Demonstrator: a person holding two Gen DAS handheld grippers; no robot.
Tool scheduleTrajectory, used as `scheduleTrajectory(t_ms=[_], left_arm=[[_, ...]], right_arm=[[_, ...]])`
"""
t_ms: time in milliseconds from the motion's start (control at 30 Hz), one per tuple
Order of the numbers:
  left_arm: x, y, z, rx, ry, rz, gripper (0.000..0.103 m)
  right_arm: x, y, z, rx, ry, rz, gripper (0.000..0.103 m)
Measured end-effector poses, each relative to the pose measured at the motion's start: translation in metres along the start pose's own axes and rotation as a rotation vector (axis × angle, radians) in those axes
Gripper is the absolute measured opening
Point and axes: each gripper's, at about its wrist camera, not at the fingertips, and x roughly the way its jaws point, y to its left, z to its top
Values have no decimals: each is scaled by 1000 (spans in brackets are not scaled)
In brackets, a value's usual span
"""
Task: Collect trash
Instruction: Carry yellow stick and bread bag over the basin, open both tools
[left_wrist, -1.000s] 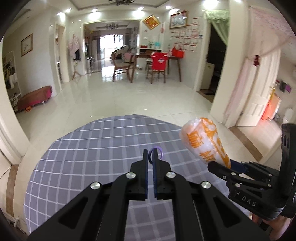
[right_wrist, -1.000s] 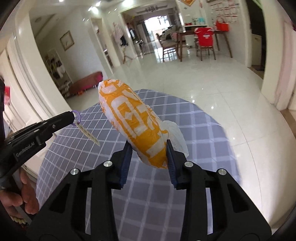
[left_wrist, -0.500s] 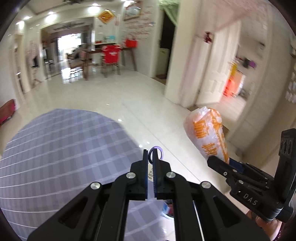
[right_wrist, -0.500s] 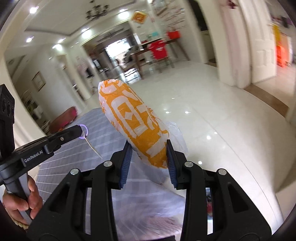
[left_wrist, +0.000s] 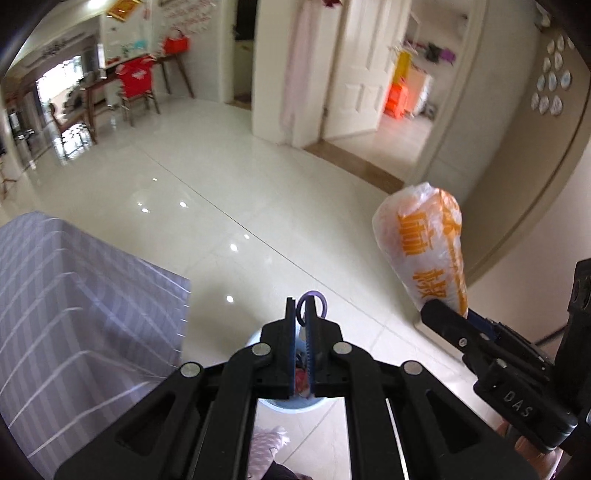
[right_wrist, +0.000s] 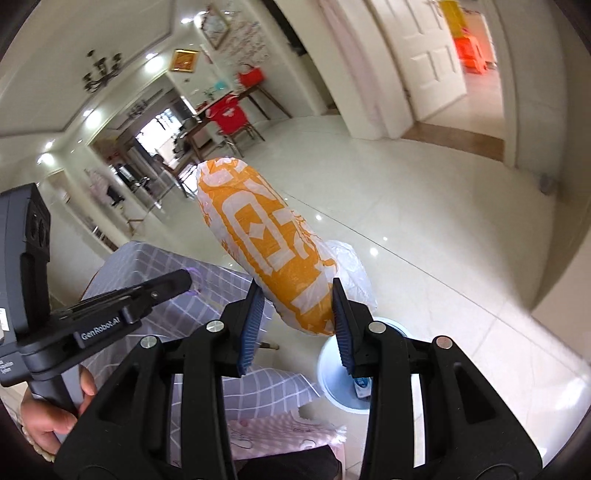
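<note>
My right gripper (right_wrist: 297, 295) is shut on a rolled orange-and-white plastic bag (right_wrist: 266, 243), which sticks up out of its blue pads. In the left wrist view the same bag (left_wrist: 424, 243) stands at the right, above the right gripper (left_wrist: 432, 308). My left gripper (left_wrist: 303, 306) pinches a small purple ring (left_wrist: 313, 300) at its tips, and its jaws are opening slightly with the ring still between them. A pale blue round bin (right_wrist: 332, 373) stands on the floor just below both grippers. The left wrist view shows that bin (left_wrist: 291, 404) mostly hidden behind the fingers.
The table with the grey checked cloth (left_wrist: 74, 295) is to the left, its edge close to the bin. A pink patterned cloth (right_wrist: 280, 432) lies at the bottom. Glossy white floor tiles (left_wrist: 258, 192) stretch ahead to a white door (left_wrist: 362, 62) and a far dining table.
Both grippers swung right off the table and tipped downward with their loads. The view now looks over the floor and the bin instead of the tabletop.
</note>
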Motion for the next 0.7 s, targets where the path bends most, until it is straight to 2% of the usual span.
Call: scheduleTrajectory(t_ms=[33,100,133,300,700], left_arm=[[10,-4,0,17,33,-8,14],[24,-7,-3,23,72,28,68],[28,-3,-7,13,73,52,71],[39,3,-16,-24,106,56,71],[24,12,-13,-32,71,98,71]], right_arm=[[0,-6,-2,15,3,-5,35],[3,-18,-2,29,15,-15,36],[4,-26,-2,34,20,-19,36],[13,-34,-11,45,57,-23,36],[25,-23,-12,35,78,-4,36]])
